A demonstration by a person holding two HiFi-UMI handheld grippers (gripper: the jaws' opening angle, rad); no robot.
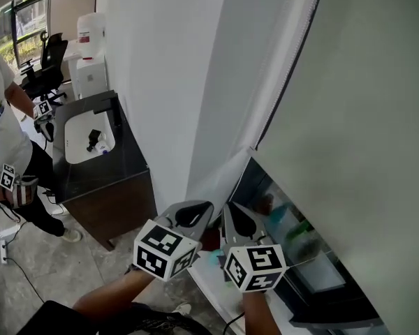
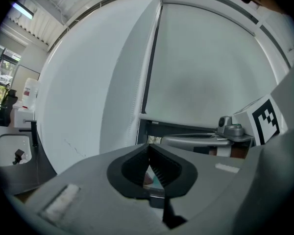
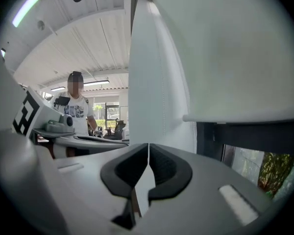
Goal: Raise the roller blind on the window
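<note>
The blind (image 1: 349, 110), a smooth matte white sheet, fills the head view from 12 to 4 o'clock. Its straight bottom rail (image 3: 245, 116) hangs above a dark window frame (image 3: 245, 131), with glass showing green leaves toward 5 o'clock. At 6 o'clock the left tongs (image 1: 193, 213) and right tongs (image 1: 239, 220) sit side by side, grey and pointed, each carrying a black-and-white marker cube. Both are closed, the ribbed black pads meeting at the tips, with nothing gripped.

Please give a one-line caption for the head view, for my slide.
Left tool and right tool, both shut, side by side near the blind's lower edge.
</note>
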